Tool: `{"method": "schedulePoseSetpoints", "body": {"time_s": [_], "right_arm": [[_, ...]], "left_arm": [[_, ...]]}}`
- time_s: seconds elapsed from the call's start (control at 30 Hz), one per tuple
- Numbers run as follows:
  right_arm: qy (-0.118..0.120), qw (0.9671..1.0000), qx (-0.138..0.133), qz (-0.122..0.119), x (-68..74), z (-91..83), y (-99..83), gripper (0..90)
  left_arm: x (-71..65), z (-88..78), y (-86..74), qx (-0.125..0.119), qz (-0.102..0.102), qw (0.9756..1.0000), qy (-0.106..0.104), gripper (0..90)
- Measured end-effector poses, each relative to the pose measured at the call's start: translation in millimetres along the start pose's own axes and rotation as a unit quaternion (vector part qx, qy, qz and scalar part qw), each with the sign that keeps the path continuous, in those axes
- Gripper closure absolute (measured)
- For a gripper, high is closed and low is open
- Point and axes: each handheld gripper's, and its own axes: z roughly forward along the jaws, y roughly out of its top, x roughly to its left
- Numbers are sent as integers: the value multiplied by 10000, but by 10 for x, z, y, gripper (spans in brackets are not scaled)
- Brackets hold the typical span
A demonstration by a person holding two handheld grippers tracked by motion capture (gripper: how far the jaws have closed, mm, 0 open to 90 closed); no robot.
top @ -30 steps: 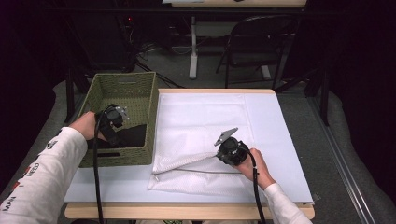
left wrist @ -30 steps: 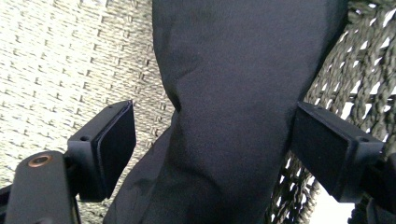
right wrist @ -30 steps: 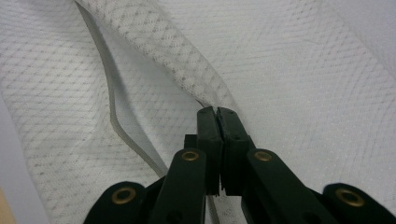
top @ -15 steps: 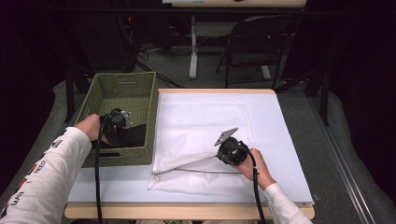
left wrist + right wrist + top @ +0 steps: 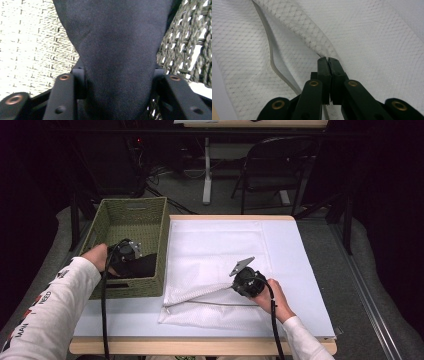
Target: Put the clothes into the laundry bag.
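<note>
A black cloth [image 5: 143, 265] lies in the near part of a green woven basket [image 5: 134, 204]. My left gripper [image 5: 129, 254] reaches down into the basket onto it. In the left gripper view the black cloth [image 5: 117, 37] bulges up between the jaws of the left gripper [image 5: 117, 77], which have just been closing and now pinch it from both sides. My right gripper [image 5: 234, 284] is shut on a fold of the white mesh bag [image 5: 215, 245] and holds that top layer up off the table. Up close, the right gripper [image 5: 328, 61] clamps the mesh bag [image 5: 374, 37] tightly.
The white-topped table [image 5: 305, 270] carries the basket at its left and the bag in the middle. The bag's edge cord [image 5: 272, 62] curves beside the lifted fold. The basket's woven wall [image 5: 185, 50] stands close to the left jaws. A folding chair [image 5: 280, 165] is beyond the table.
My left hand has shifted slightly toward the black cloth in the basket, and its jaws have closed in on it. The right gripper and the lifted mesh fold have stayed put.
</note>
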Motion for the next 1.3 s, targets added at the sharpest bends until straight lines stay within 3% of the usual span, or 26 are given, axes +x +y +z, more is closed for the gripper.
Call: {"method": "schedulePoseSetpoints", "body": {"time_s": [0.13, 0.27, 0.47, 0.63, 0.83, 1.3], "right_arm": [[-12, 10000, 15, 38, 6, -9, 1, 891], [0, 10000, 14, -4, -1, -9, 3, 891], [6, 10000, 17, 0, -1, -6, 3, 891], [25, 10000, 6, -8, -5, -13, 2, 891], [28, 10000, 6, -17, -5, -16, 3, 891], [13, 10000, -6, -8, -7, -25, 2, 891]], "left_arm": [[8, 1, -18, -70, 25, 9999, -82, 590], [15, 8, -32, -122, -69, 9998, -120, 574], [-29, -9, -20, -89, 108, 9999, -41, 628], [-51, -37, -44, -155, 122, 9998, -20, 641], [-102, -82, -39, -109, 251, 9996, 122, 647], [-181, -331, -113, -404, 247, 9979, 436, 650]]}}
